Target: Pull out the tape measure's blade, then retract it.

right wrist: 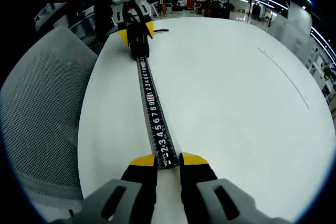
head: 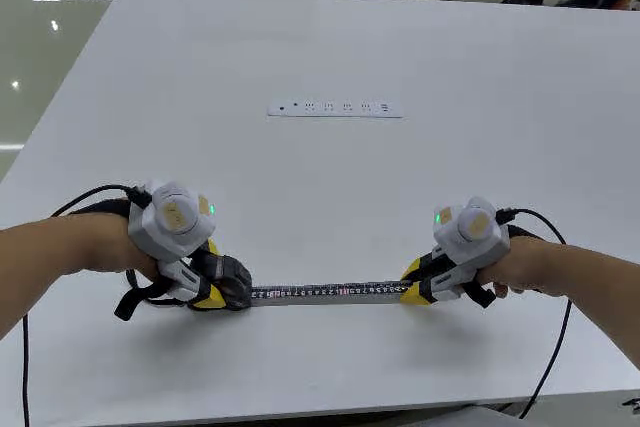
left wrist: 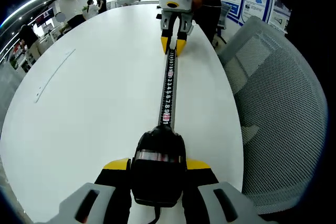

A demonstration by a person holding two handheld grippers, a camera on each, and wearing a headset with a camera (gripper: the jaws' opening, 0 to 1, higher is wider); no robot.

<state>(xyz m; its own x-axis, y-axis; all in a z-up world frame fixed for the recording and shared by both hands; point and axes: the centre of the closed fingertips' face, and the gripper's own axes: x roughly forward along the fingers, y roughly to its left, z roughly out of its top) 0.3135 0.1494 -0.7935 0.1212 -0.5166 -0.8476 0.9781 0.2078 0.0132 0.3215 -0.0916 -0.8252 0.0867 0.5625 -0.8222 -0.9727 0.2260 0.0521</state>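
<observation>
Left gripper (head: pixel 212 297): jaws clamped around the black tape measure (head: pixel 232 282), near table (head: pixel 300 187) edge
Right gripper (head: pixel 415 289): jaws pinching the tip of the pulled-out blade (head: pixel 325 292)
Head view: power strip (head: pixel 335 108) farther back
Gripper views: mesh chair (left wrist: pixel 273 103) beside table

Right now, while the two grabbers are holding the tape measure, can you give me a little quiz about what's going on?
1. True or false: the blade is wound up all the way inside the case.
2. Pick one. What does the left gripper hold? A: the black case. B: a spoon. C: a cup.
3. Fill the gap: the right gripper pinches the blade at its ___.

Key: 1 false, the blade lies pulled out between the two grippers; 2 A; 3 tip.
</observation>
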